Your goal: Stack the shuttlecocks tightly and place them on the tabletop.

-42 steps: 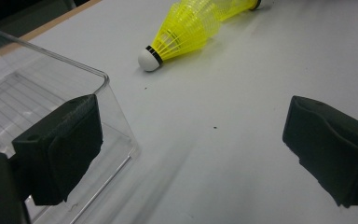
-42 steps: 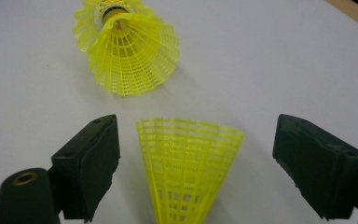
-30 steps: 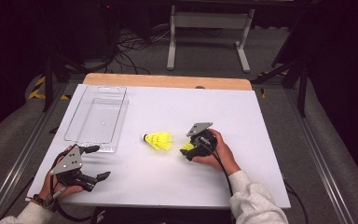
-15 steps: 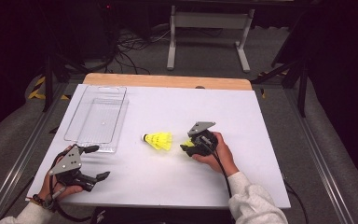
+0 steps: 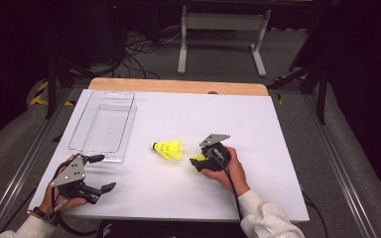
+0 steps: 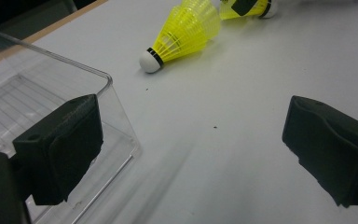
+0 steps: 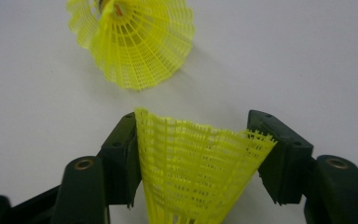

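Your right gripper (image 7: 200,140) pinches a shuttlecock's skirt (image 7: 196,172), jaws just reopening; another shuttlecock (image 7: 133,39) lies ahead; left gripper (image 6: 191,154) gapes beside the tray (image 6: 114,100) edge.

Left claw (image 5: 99,173) rests low at the near left of the bench, held by the left hand (image 5: 62,196), forearm entering from the bottom edge. Its jaws stand wide apart with nothing between them. Right claw (image 5: 200,159) lies near bench centre, right hand (image 5: 228,168) wrapped behind it, pointing left. Its jaws have just been opening a little; their pads press on the skirt of a yellow plastic mesh shuttlecock (image 7: 196,168).
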`<action>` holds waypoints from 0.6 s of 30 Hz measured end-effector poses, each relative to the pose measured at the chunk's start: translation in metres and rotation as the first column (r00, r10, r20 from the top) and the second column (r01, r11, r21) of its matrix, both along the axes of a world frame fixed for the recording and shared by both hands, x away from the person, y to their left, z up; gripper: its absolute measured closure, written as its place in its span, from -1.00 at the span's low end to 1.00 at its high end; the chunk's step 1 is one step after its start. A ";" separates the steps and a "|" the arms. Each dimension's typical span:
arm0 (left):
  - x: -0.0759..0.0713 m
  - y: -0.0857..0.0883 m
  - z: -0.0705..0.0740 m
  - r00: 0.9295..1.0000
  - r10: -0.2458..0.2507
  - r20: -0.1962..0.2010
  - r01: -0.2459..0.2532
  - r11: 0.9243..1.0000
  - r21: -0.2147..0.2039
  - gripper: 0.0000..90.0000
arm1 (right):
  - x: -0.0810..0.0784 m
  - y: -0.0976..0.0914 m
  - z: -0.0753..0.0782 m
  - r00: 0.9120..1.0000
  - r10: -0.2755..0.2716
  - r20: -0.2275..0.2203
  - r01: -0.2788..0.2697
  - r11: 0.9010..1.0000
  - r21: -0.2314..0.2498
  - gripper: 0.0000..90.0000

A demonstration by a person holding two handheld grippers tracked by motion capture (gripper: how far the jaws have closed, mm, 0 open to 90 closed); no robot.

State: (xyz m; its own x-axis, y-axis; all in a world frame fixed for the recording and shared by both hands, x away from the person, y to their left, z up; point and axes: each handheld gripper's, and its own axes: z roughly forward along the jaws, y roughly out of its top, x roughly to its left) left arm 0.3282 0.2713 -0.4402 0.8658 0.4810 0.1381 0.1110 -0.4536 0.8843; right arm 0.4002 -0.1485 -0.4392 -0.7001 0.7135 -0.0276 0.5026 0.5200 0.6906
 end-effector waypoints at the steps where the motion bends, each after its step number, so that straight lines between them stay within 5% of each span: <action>1: 0.000 0.000 0.000 1.000 -0.001 0.001 0.001 1.000 0.001 -0.87 | 0.000 -0.002 -0.001 1.000 0.005 0.002 -0.005 1.000 -0.003 -0.19; 13: 0.001 0.000 0.000 1.000 0.000 -0.001 0.000 1.000 -0.001 -0.87 | 0.004 -0.018 0.004 1.000 -0.019 0.024 0.019 1.000 -0.008 -0.56; 18: 0.000 0.000 0.001 1.000 0.002 0.002 -0.002 1.000 -0.003 -0.87 | 0.002 -0.020 0.011 0.998 0.030 0.062 -0.029 0.999 -0.022 -0.61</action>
